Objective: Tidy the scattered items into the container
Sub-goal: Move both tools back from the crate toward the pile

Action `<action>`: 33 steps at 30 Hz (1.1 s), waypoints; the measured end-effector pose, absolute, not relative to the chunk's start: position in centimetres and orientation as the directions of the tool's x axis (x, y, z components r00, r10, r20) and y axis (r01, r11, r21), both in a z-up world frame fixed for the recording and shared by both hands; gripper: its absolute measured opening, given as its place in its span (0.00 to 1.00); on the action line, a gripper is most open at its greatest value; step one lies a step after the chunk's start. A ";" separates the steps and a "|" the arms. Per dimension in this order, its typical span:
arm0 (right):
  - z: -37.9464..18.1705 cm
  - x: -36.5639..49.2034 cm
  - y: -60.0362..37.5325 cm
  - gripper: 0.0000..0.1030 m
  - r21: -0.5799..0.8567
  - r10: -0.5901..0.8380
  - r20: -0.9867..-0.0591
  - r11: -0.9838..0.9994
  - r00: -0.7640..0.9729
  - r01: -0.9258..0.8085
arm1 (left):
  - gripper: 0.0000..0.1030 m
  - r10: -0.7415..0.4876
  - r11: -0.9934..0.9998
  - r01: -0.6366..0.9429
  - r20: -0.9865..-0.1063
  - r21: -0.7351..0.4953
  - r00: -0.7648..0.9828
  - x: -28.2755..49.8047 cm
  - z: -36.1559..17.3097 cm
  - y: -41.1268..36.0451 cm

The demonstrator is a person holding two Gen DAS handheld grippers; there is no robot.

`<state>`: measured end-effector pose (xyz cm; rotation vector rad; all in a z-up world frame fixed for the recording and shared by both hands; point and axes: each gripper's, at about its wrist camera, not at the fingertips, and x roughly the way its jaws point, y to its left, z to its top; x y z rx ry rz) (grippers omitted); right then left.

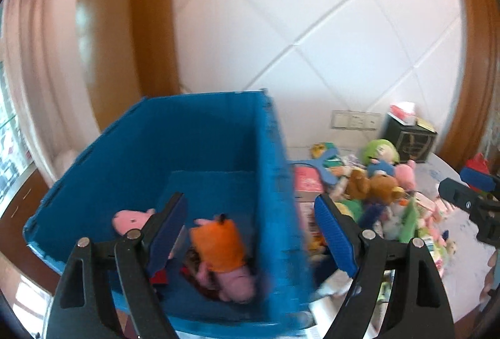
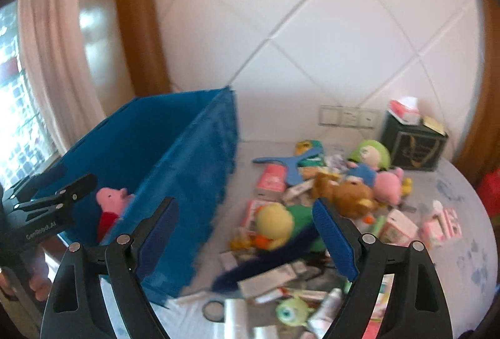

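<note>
A blue bin (image 1: 268, 182) stands at the table's left; it also shows in the right wrist view (image 2: 187, 182). Inside lie a pink pig plush (image 1: 129, 220) and a pig plush in an orange top (image 1: 218, 248). My left gripper (image 1: 250, 232) is open and empty above the bin's right wall. My right gripper (image 2: 247, 239) is open and empty above the toy pile. The pile holds a yellow duck plush (image 2: 275, 223), a brown bear (image 2: 350, 195), a pink plush (image 2: 387, 185), a green-haired doll (image 2: 370, 153) and a green one-eyed monster (image 2: 292, 311).
Small boxes, tubes and a tape ring (image 2: 212, 311) lie scattered on the round white table (image 2: 468, 245). A dark box (image 2: 415, 148) with a tissue pack stands at the back by the tiled wall. A curtain and window are at the left.
</note>
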<state>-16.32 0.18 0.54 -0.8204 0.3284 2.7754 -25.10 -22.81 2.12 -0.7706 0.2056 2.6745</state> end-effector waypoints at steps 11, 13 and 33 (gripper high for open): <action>-3.3 -7.1 17.2 0.99 0.136 0.233 -0.603 -0.912 -0.763 -0.386 | 0.81 0.327 -0.909 -0.417 -0.614 0.004 -0.718 -20.4 -2.6 -6.9; -4.4 -6.0 19.8 0.99 0.135 0.234 -0.621 -0.908 -0.748 -0.396 | 0.81 0.323 -0.908 -0.420 -0.630 0.006 -0.707 -19.6 -3.9 -4.2; -16.6 -3.8 26.9 0.99 0.205 0.135 -0.801 -0.854 -0.584 -0.479 | 0.81 0.142 -0.916 -0.375 -0.756 0.145 -0.639 -21.2 -14.3 -3.7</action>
